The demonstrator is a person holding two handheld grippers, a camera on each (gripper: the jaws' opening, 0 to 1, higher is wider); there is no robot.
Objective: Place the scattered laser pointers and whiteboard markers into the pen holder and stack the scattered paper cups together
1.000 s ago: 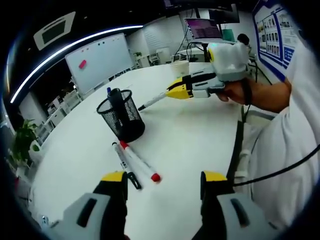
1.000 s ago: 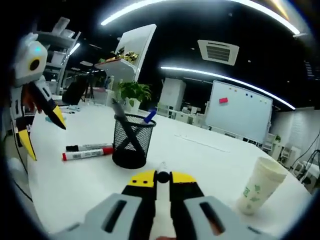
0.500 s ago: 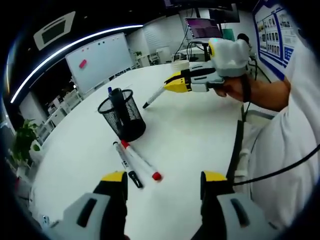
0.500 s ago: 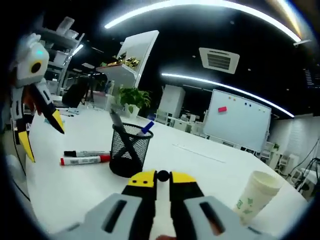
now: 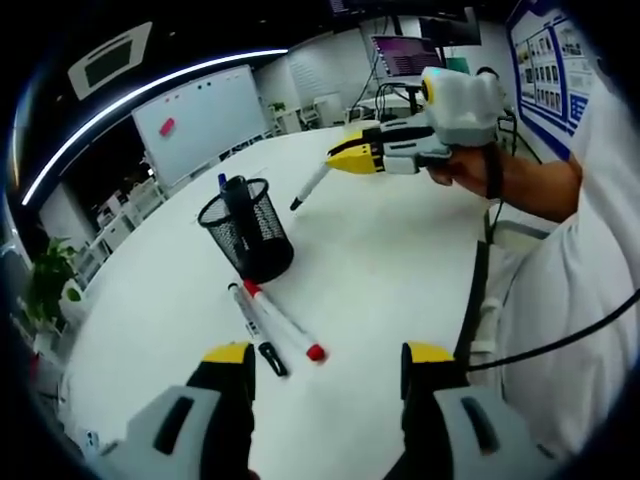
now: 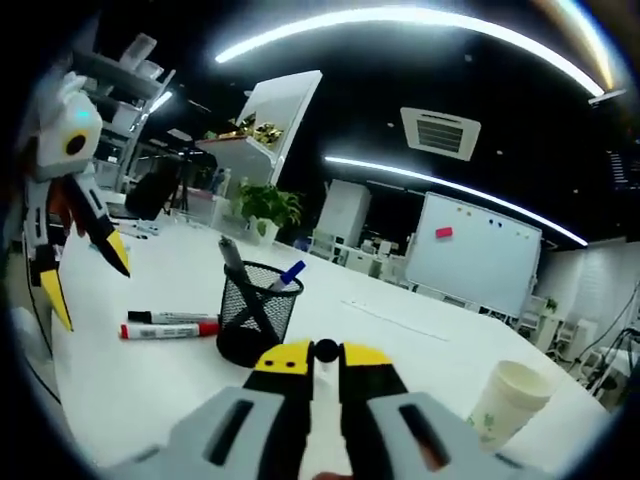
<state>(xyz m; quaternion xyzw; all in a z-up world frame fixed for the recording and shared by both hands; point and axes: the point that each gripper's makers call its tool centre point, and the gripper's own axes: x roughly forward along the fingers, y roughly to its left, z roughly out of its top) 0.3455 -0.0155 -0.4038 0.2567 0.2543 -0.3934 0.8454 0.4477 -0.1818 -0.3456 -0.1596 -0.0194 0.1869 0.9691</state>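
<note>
Held in the right tongs (image 5: 345, 158), clenched on it: a white marker (image 5: 309, 188), tip slanting down over the tabletop (image 5: 380, 260), to the right of and above the pen holder (image 5: 246, 229). Seen from the right gripper view, only a dark round end of that marker (image 6: 324, 350) pinched between the yellow-tipped jaws. Black mesh pen holder (image 6: 250, 313) upright on the white tabletop, already carrying a dark pen and a blue-capped one. Just near of the holder, lying side by side and touching: a red-capped marker (image 5: 283, 320) and a black-capped marker (image 5: 252, 328). Paper cup (image 6: 510, 401) standing upright far right in the right gripper view, well apart from the holder. Left tongs (image 5: 325, 360) released, jaws wide apart, hovering near of the two lying markers, grasping nothing. Whiteboard (image 5: 200, 118) and potted plant (image 6: 268, 209) beyond the tabletop
</note>
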